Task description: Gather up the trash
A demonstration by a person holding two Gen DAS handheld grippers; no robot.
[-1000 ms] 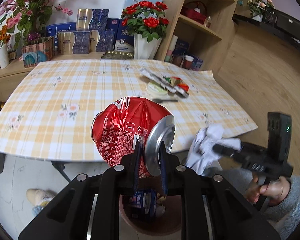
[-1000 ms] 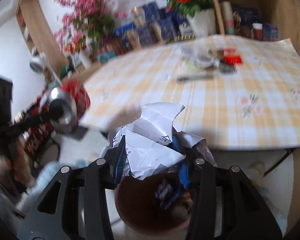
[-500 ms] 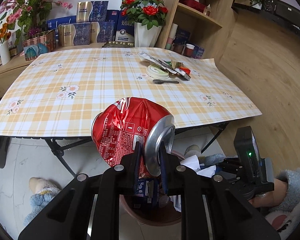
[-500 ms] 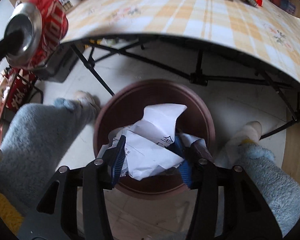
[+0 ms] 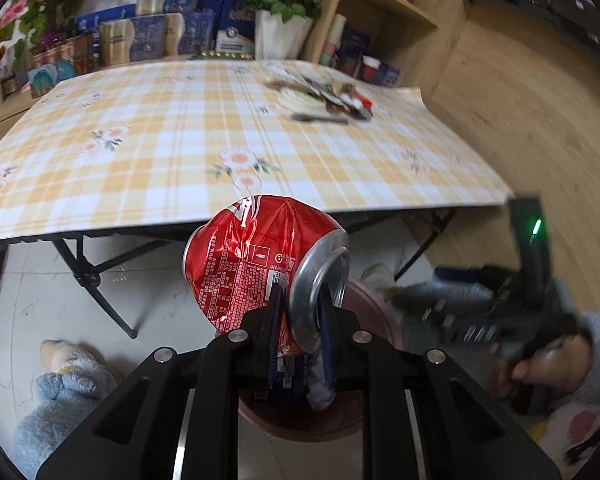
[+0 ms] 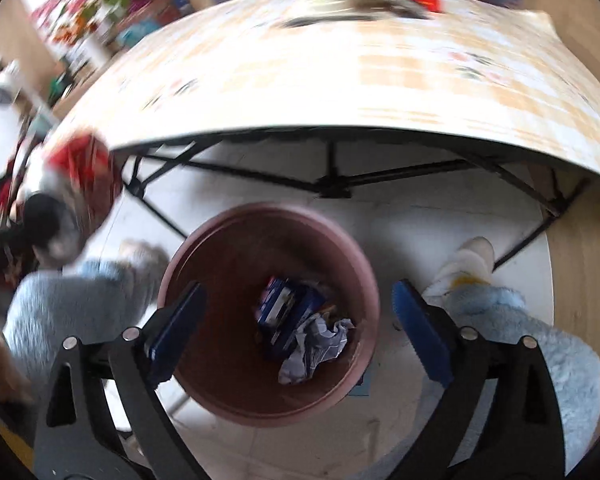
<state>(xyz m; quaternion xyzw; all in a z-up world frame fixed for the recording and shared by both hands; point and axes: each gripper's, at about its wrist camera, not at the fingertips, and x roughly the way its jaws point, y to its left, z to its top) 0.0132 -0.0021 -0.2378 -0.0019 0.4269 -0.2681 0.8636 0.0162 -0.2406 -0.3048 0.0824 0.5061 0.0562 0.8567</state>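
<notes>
Left gripper (image 5: 302, 328): clenched on the can (image 5: 256, 264), one finger inside the mouth and one outside, pinching the rim wall.
Can: crushed, red, held in the air off the near table (image 5: 180, 152) edge; its long axis runs roughly level, slanting left and away from the claw, the open end toward the camera.
Right gripper (image 6: 296, 332): released, jaws spread wide with nothing between them, directly above the bin (image 6: 268, 312).
Bin: round, brown, on the floor just in front of the table; a crumpled paper (image 6: 320, 348) and a blue packet (image 6: 288, 308) lie at its bottom.
Key relation: in the left view the bin rim (image 5: 372, 304) shows below and slightly right of the held can, so the can is near the opening but seemingly not yet centred on it. In the right view the can (image 6: 84, 176) sits up and left of the bin, clear of the rim.
Nearer arm: the right claw is over the bin but empty; the left holds the load, so the move falls to the left.
Next move, as a judgement: carry the can a little right and down, then open over the bin's middle.
Risk: the right gripper (image 5: 480, 320) is close beside on that side, so the two could collide over the opening.
Left on table: a blurred litter pile (image 5: 324, 100) at the far right corner, well apart from both claws.
</notes>
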